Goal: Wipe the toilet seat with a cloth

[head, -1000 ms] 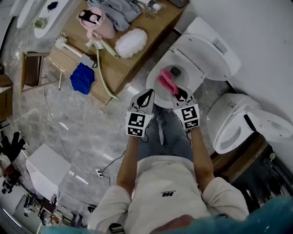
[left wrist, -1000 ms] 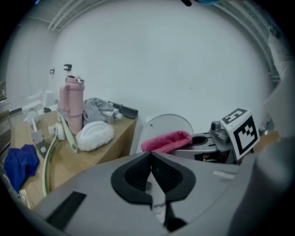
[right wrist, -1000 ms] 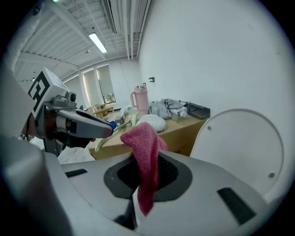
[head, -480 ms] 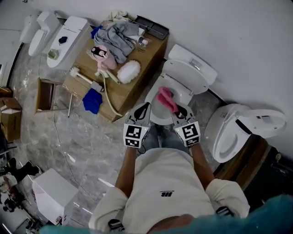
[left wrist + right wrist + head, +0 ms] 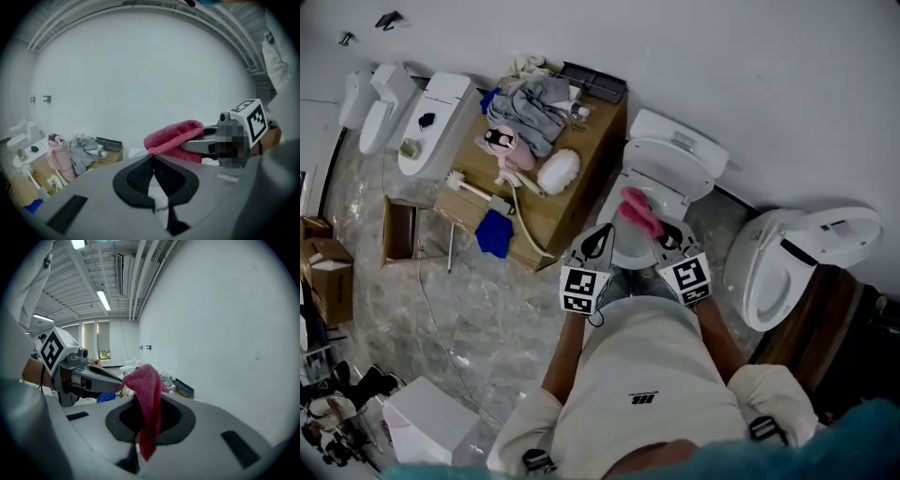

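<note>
Marble floor (image 5: pixel 459 309) underfoot. Nearest me, the left gripper (image 5: pixel 598 240) is pinched closed on nothing, idle at 9 o'clock of the right gripper (image 5: pixel 661 234). That one is clamped on the pink cloth (image 5: pixel 637 212), held over the toilet seat (image 5: pixel 625 246); I judge it ready to wipe. Bowl contents are hidden. At 10 o'clock the desk (image 5: pixel 553 202) carries heaped clothes (image 5: pixel 530 108); the black tray (image 5: pixel 592 82) contents are unclear.

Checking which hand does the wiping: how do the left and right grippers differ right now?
The left gripper's jaws are shut on nothing; the right gripper's jaws are shut on the pink cloth. The left gripper is on the wooden platform side of the toilet; the right gripper is on the side of the second toilet. Both are held side by side, pointing toward the toilet.
</note>
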Available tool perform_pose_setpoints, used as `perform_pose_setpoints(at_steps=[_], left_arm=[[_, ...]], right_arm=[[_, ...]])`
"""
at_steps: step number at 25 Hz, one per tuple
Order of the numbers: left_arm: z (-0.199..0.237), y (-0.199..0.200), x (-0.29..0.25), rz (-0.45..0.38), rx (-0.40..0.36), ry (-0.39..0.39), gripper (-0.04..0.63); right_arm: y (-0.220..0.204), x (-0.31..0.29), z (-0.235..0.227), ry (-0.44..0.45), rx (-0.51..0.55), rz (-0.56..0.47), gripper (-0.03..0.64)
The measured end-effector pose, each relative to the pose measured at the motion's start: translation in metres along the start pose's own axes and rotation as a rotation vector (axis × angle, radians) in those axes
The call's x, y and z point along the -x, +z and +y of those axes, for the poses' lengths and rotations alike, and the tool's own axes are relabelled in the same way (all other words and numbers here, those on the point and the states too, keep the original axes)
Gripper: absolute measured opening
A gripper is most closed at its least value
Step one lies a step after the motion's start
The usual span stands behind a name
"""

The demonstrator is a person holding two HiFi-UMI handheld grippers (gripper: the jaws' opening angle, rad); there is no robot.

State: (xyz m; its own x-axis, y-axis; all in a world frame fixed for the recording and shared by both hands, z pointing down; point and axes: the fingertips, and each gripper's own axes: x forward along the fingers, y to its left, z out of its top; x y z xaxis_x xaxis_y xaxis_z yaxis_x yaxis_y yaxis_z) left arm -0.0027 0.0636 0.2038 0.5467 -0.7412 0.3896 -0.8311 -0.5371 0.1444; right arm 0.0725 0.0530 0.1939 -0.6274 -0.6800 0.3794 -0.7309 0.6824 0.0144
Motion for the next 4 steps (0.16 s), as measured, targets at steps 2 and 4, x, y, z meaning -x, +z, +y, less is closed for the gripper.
perform_pose_setpoints(at_steps=[2,4], left_arm=[[0.0008,0.0027,-0.0034,-0.001,-0.01,-0.01,0.011],[0.0018,0.0065,-0.0071,-0.005,-0.02,-0.02,0.011]], right_arm=[[0.0035,-0.0015,-0.0034,-0.014,-0.002,-0.008,0.021],[0.007,-0.0031,-0.0066,-0.026,-0.002,-0.016,0.021]])
